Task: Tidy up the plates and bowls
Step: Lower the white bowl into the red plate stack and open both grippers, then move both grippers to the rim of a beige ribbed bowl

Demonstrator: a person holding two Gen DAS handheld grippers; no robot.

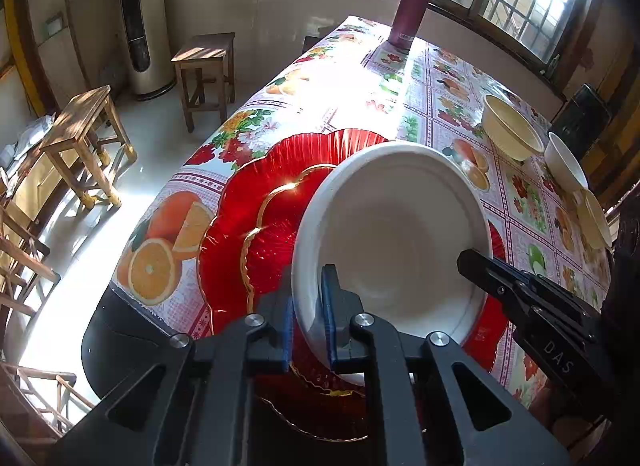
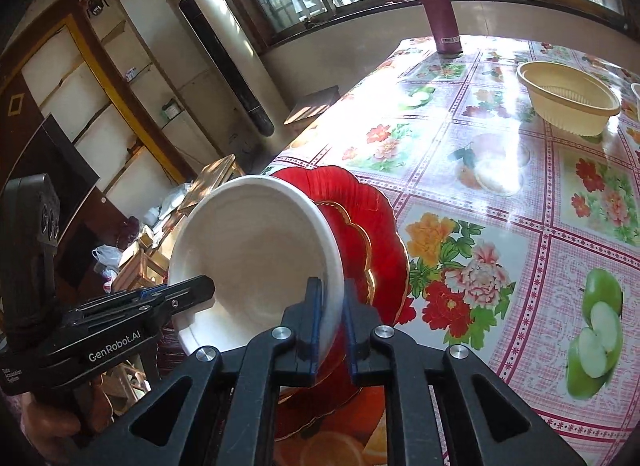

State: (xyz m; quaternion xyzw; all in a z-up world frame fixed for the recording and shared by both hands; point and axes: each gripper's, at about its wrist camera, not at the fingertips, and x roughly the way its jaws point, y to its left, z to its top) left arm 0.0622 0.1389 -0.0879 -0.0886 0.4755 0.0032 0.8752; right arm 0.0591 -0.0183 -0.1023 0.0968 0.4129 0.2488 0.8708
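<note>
- You see a plain white bowl (image 1: 394, 234) over glossy red, gold-trimmed plates (image 1: 256, 221).
- Your tablecloth (image 2: 520, 225) shows fruit-and-flower squares.
- A cream-yellow basket (image 2: 568, 103) sits near the far edge.

Bowl (image 1: 392, 234) over stacked plates (image 1: 256, 225) at table (image 1: 360, 85) edge — basin (image 1: 510, 133) (bottle (image 1: 412, 5) too) beyond

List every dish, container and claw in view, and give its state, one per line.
White bowl: tilted, rim gripped on two sides, over the red plates.
Red plates: stacked on the table near its edge.
Left claw: shut on the bowl rim.
Right claw: shut on the bowl rim.
Yellow basket: upright on the table, empty.
Purple flask: upright, lid on.
</note>
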